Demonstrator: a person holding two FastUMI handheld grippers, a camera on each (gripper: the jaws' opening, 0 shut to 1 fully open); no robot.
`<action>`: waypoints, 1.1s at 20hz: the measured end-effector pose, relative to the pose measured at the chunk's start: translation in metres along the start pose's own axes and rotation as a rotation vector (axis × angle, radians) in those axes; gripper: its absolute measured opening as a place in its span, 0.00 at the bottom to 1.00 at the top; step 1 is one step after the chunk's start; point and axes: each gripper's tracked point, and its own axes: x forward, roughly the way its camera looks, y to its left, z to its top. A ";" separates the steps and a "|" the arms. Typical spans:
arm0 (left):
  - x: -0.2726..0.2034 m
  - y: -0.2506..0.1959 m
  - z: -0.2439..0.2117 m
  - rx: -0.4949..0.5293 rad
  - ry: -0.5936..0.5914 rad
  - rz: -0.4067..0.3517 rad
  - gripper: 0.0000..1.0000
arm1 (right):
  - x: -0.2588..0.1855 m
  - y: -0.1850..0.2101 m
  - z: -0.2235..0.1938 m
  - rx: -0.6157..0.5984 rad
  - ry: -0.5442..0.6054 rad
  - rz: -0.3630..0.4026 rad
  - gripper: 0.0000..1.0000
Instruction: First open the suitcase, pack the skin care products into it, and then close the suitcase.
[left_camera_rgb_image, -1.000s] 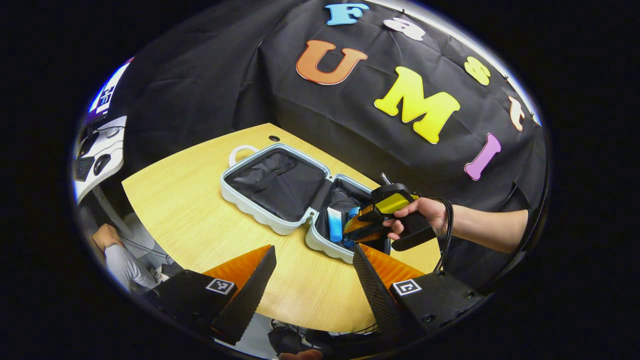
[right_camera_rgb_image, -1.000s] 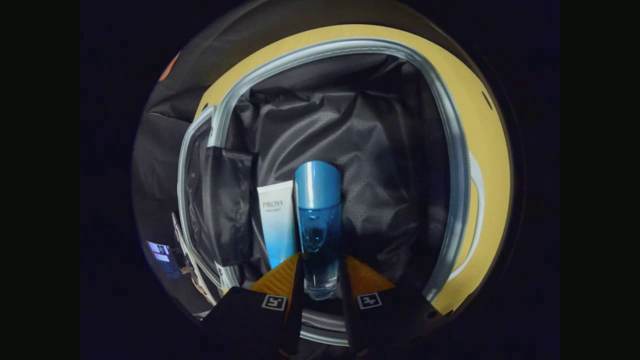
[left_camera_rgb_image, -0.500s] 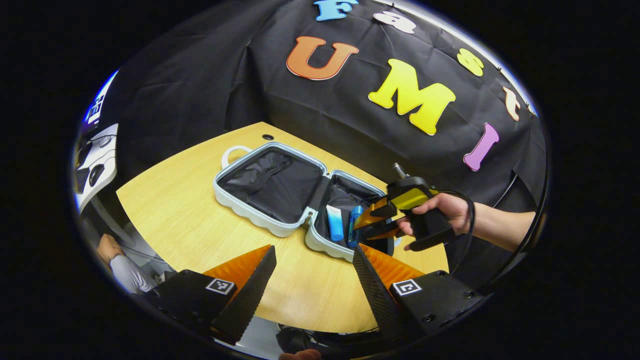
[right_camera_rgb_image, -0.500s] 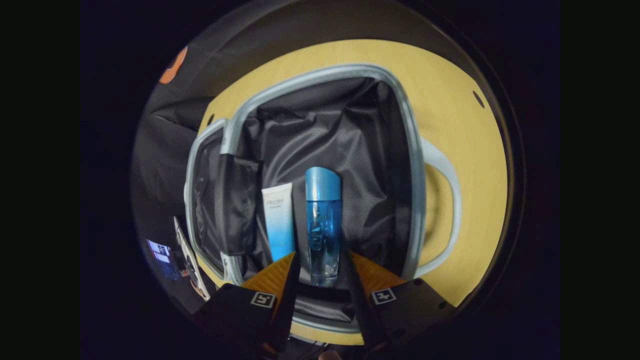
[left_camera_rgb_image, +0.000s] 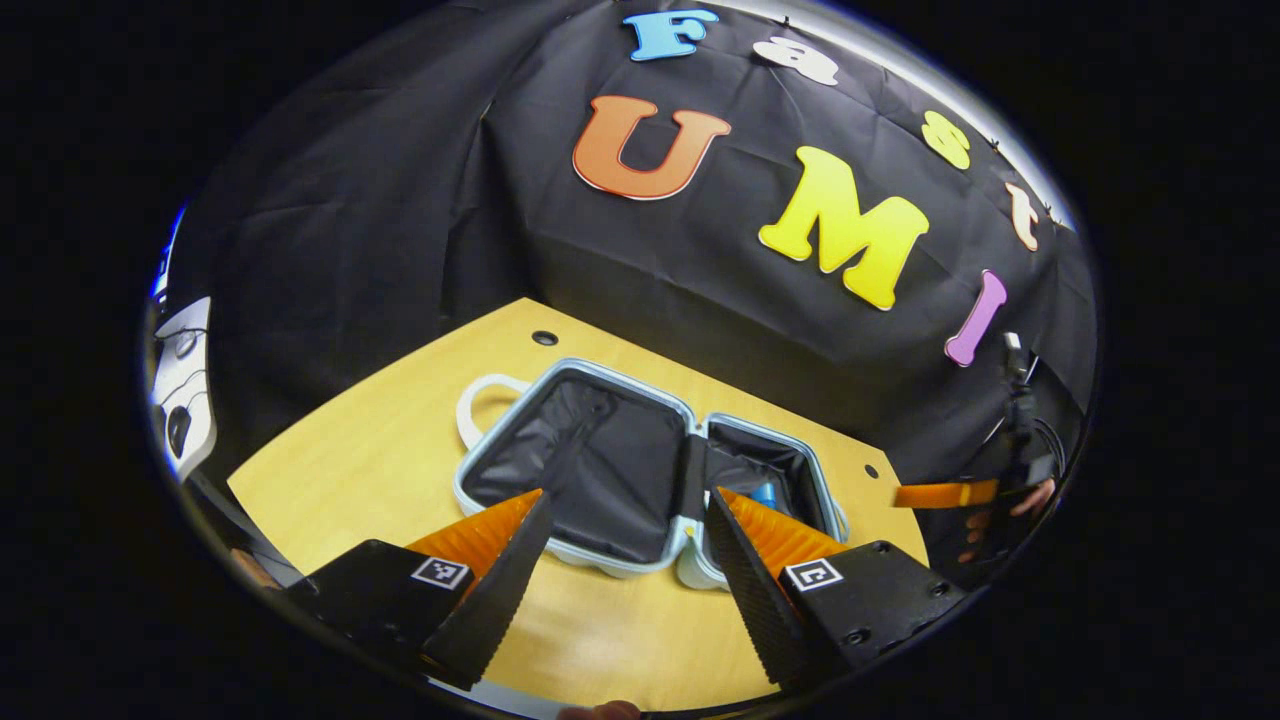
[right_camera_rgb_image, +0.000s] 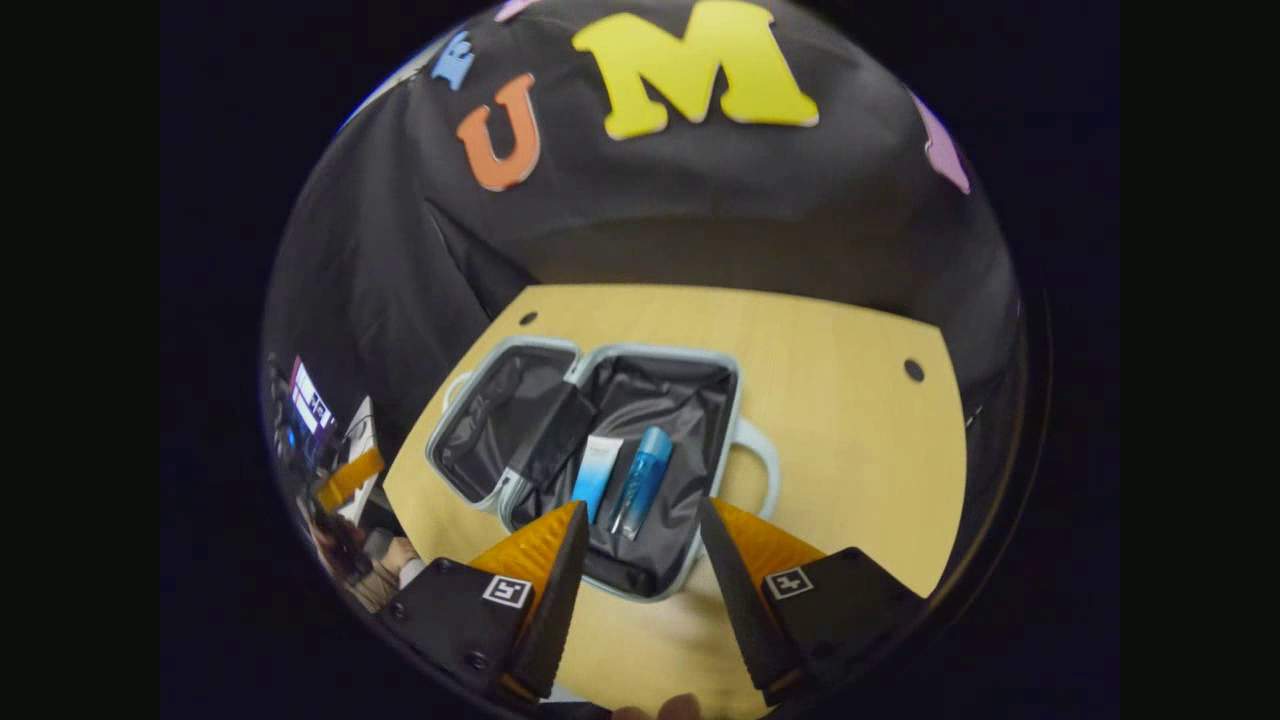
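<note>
Left gripper view: suitcase (left_camera_rgb_image: 610, 480) lying wide open on the wooden table (left_camera_rgb_image: 380, 450), both pale blue-grey shells flat, black crinkled lining inside, a looped white handle (left_camera_rgb_image: 478, 405) at the far-left shell's outer side. Just a sliver of blue bottle (left_camera_rgb_image: 764, 492) peeking from the right shell, behind the fingers. Left gripper (left_camera_rgb_image: 628, 560) held above the near table edge, fingers spread apart with nothing between them. Far right, at the table's end, the right gripper (left_camera_rgb_image: 945, 493) in a hand (left_camera_rgb_image: 1005, 515), well apart from the case. Table top light yellow wood grain, small round holes near its far edge; black cloth wall behind; a desk with computer gear at the far left.

Right gripper view: same suitcase (right_camera_rgb_image: 600, 450) seen from higher up, centred on the table (right_camera_rgb_image: 850, 420). White-and-blue tube (right_camera_rgb_image: 597, 477) and blue bottle (right_camera_rgb_image: 642, 480) lying side by side, slanted, in the right shell, close together. Right gripper (right_camera_rgb_image: 635, 590) fingers parted, empty, hanging above the case's near rim. Black cloth wall beyond; a lit screen low at left.
</note>
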 end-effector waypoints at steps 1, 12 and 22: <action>0.012 0.015 0.003 0.028 0.006 0.027 0.99 | -0.012 -0.009 0.002 -0.036 -0.046 -0.019 0.67; 0.142 0.148 0.015 0.011 0.142 0.174 0.98 | -0.104 -0.094 -0.016 0.115 -0.147 -0.161 0.66; 0.203 0.169 -0.013 -0.154 0.266 0.201 0.83 | -0.138 -0.120 -0.033 0.233 -0.148 -0.261 0.67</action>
